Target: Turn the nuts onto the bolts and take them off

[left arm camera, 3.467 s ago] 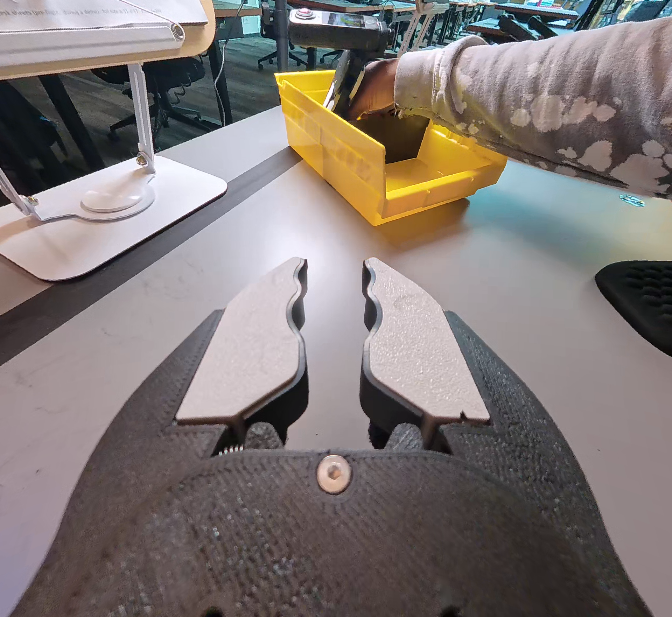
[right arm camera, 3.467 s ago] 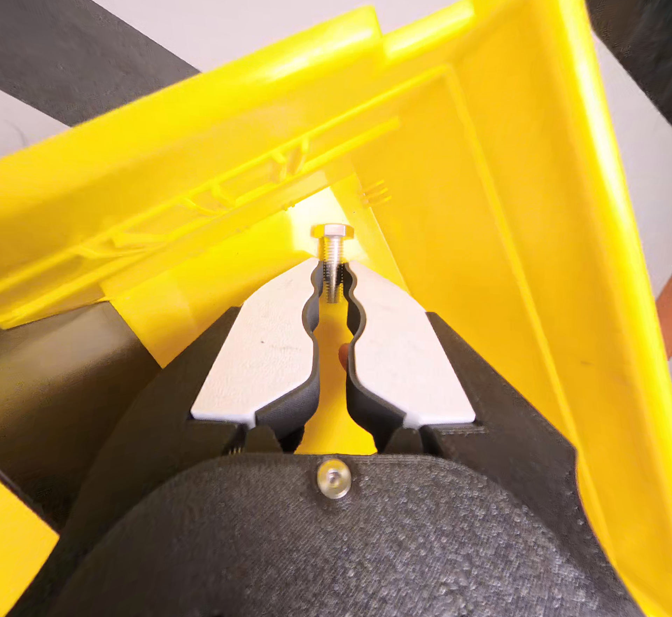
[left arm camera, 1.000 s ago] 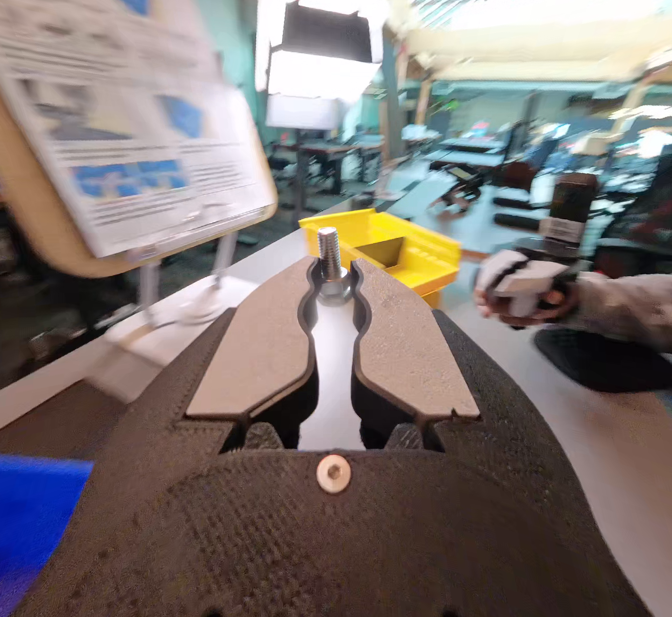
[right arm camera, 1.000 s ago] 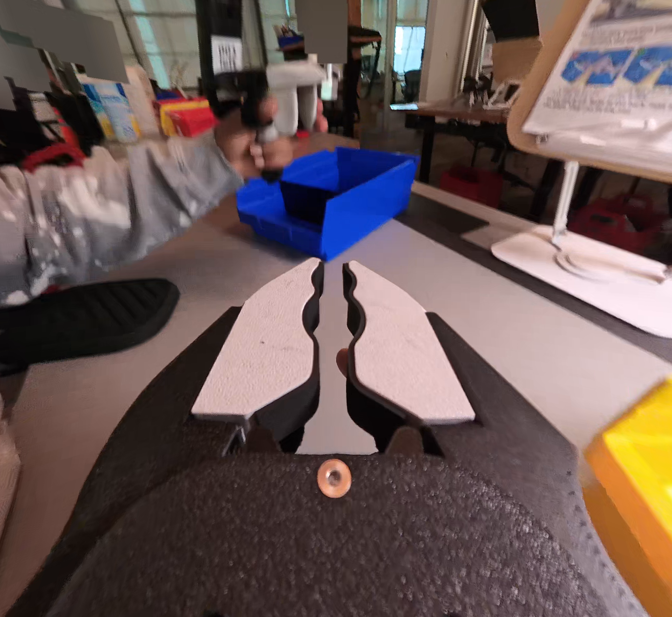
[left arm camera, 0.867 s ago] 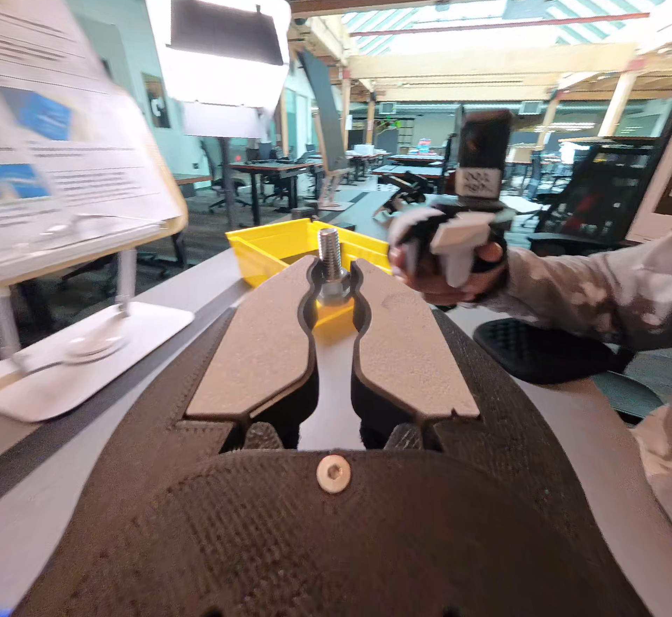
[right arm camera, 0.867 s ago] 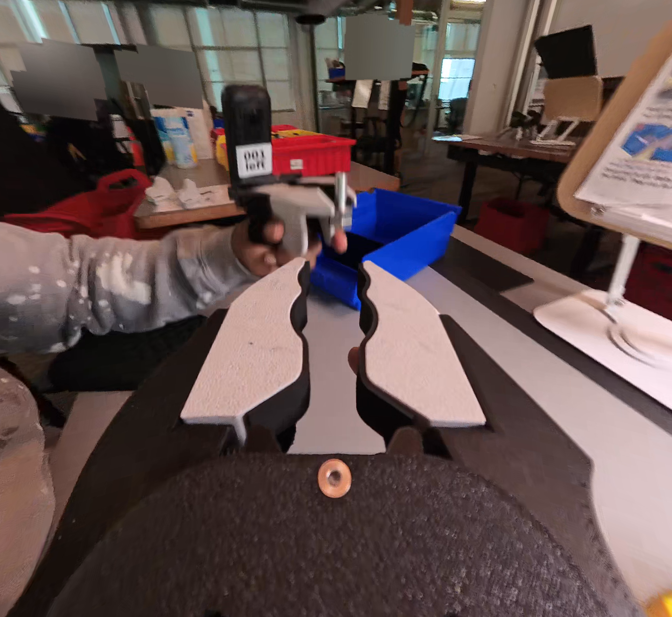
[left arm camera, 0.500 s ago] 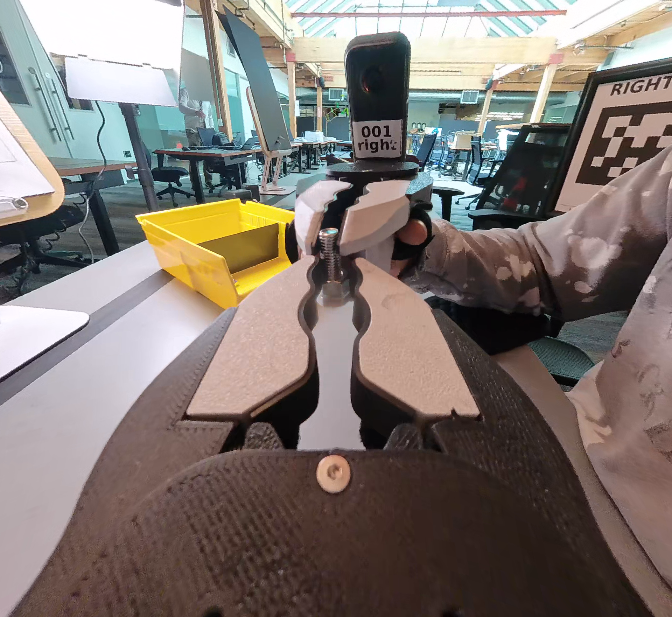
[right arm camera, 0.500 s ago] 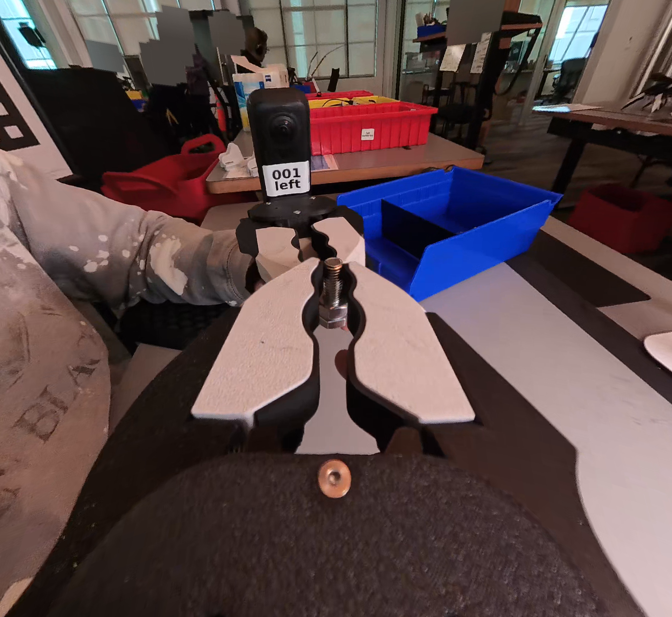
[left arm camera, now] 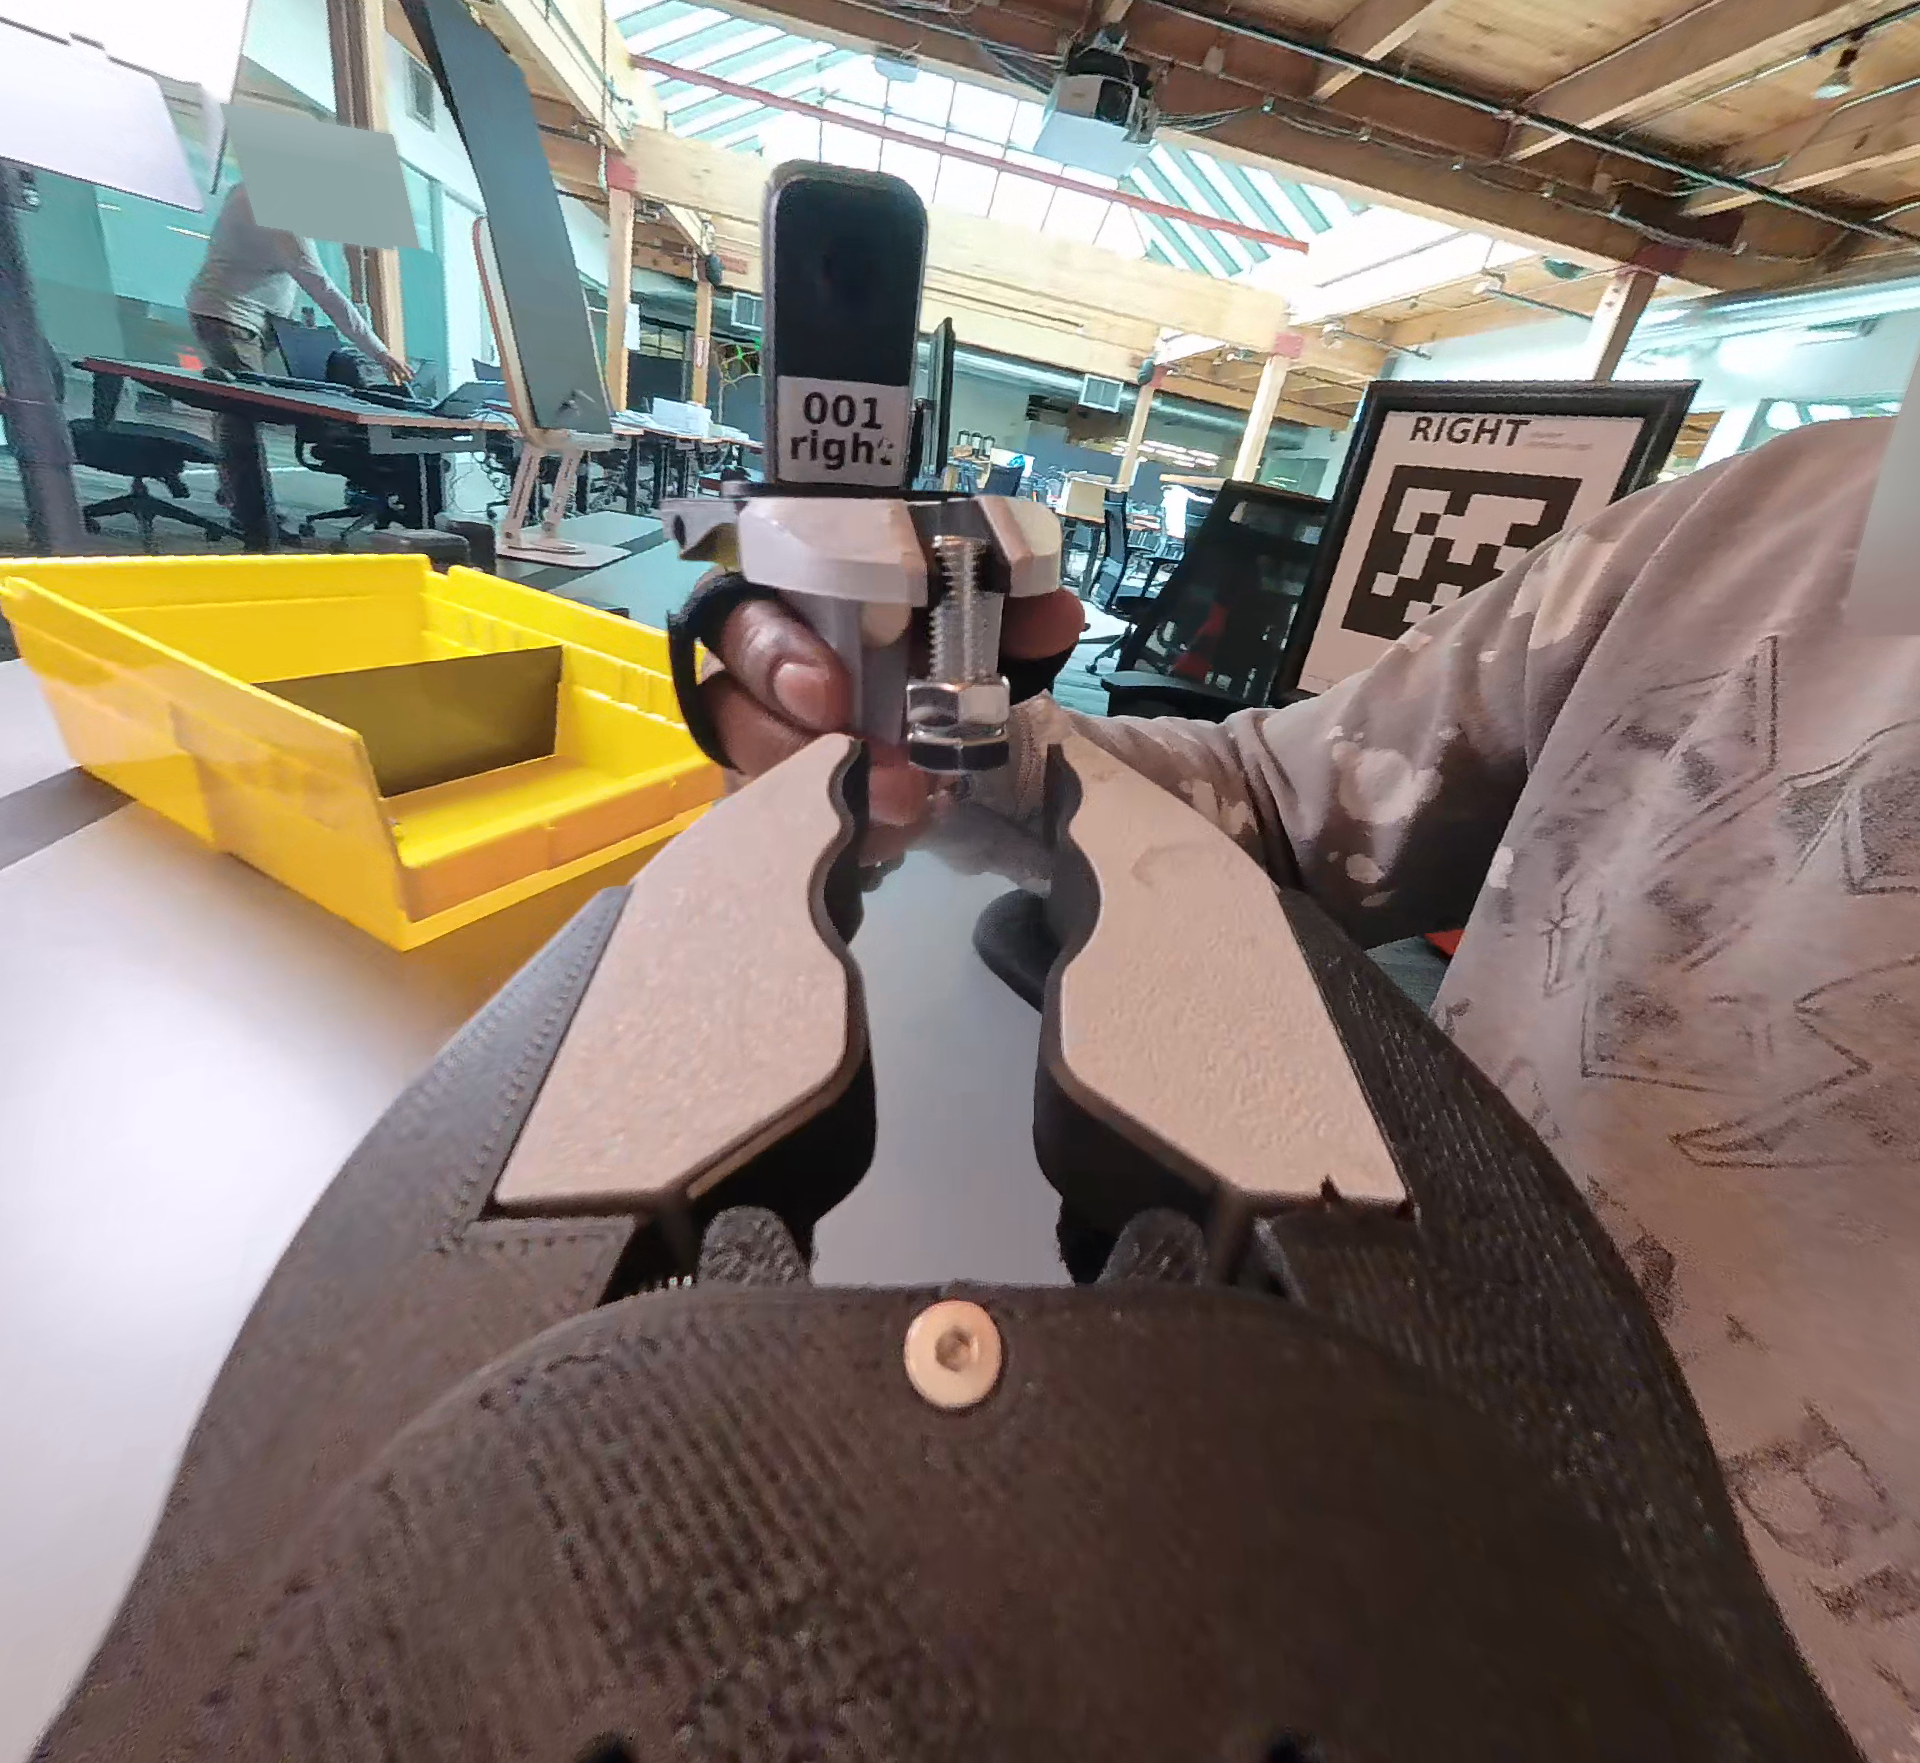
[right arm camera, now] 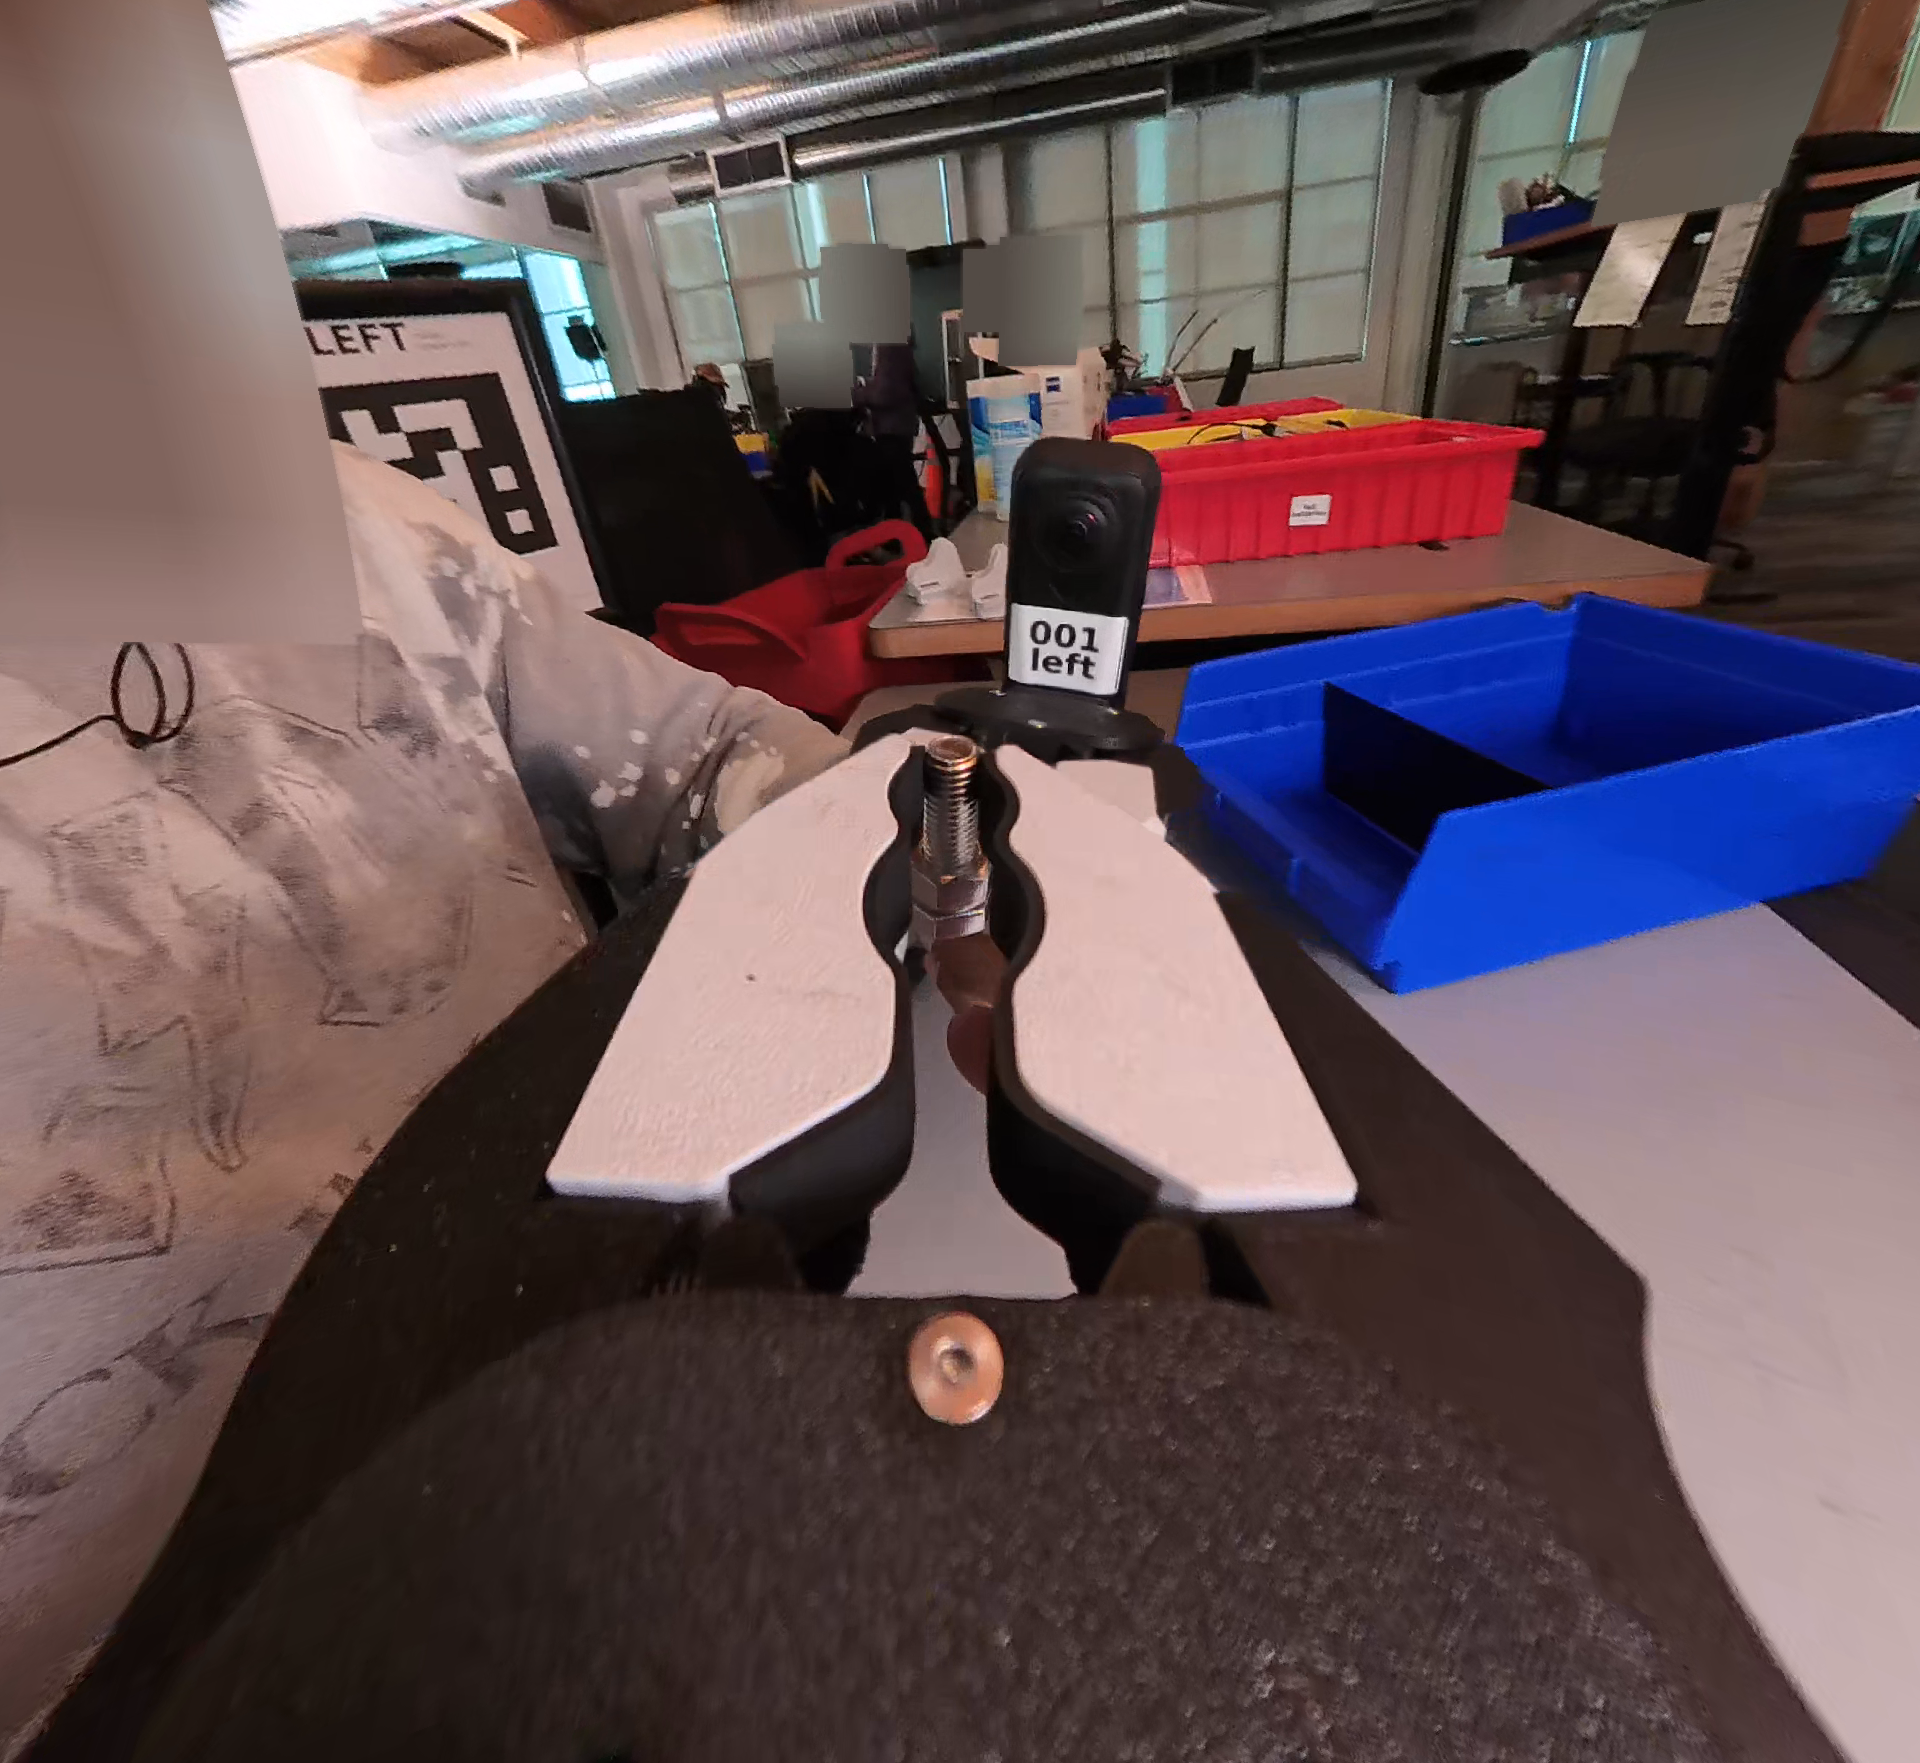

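Left wrist view: left gripper (left arm camera: 951,768), grey pads on black body, stands spread, nothing between the pads. Just beyond its tips the right gripper (left arm camera: 961,560) pinches a silver threaded steel bolt (left arm camera: 961,622) upright by the shank; a silver hex nut (left arm camera: 956,707) sits against the bolt head at the lower end. Yellow plastic bin (left arm camera: 312,757) left on the grey table (left arm camera: 156,1038).

Right wrist view: right gripper pressed on the bolt (right arm camera: 951,820), nut (right arm camera: 948,882) below the grip. Blue plastic bin (right arm camera: 1558,809) to the right.
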Available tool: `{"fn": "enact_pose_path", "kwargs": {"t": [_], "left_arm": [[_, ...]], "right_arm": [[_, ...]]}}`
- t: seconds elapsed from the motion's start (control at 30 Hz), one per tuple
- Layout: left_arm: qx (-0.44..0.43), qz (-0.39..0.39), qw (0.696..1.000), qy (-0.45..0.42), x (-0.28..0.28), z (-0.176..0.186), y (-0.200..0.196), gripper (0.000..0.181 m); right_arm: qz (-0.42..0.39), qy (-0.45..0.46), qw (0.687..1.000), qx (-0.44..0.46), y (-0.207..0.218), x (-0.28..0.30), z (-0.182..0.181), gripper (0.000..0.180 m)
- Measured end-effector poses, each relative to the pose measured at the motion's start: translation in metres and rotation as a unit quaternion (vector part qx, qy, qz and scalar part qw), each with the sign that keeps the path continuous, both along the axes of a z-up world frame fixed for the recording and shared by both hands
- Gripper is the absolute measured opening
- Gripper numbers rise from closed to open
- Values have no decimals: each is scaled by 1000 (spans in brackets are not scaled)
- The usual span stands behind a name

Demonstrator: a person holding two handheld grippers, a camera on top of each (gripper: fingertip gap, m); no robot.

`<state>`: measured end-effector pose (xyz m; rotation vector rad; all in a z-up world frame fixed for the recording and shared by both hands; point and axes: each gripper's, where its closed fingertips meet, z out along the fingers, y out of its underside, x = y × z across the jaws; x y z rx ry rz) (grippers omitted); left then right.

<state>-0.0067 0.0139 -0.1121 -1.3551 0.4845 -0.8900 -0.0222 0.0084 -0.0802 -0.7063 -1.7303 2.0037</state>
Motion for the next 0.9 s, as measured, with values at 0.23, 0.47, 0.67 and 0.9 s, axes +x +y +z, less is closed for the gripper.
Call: {"fn": "enact_pose_path", "kwargs": {"t": [0.23, 0.47, 0.67, 0.9], "left_arm": [[-5, 1, 1000, 7, 5, -3, 0, 19], [-4, -2, 1000, 2, 7, -2, -1, 20], [-7, -5, 1000, 9, 11, -2, -1, 19], [9, 42, 999, 0, 5, 4, 4, 19]], "right_arm": [[7, -4, 1000, 10, -7, -1, -5, 9], [10, 0, 1000, 5, -7, 1, -3, 9], [15, 1, 1000, -1, -7, 5, -2, 9], [-22, 10, 1000, -20, -1, 0, 6, 11]]}}
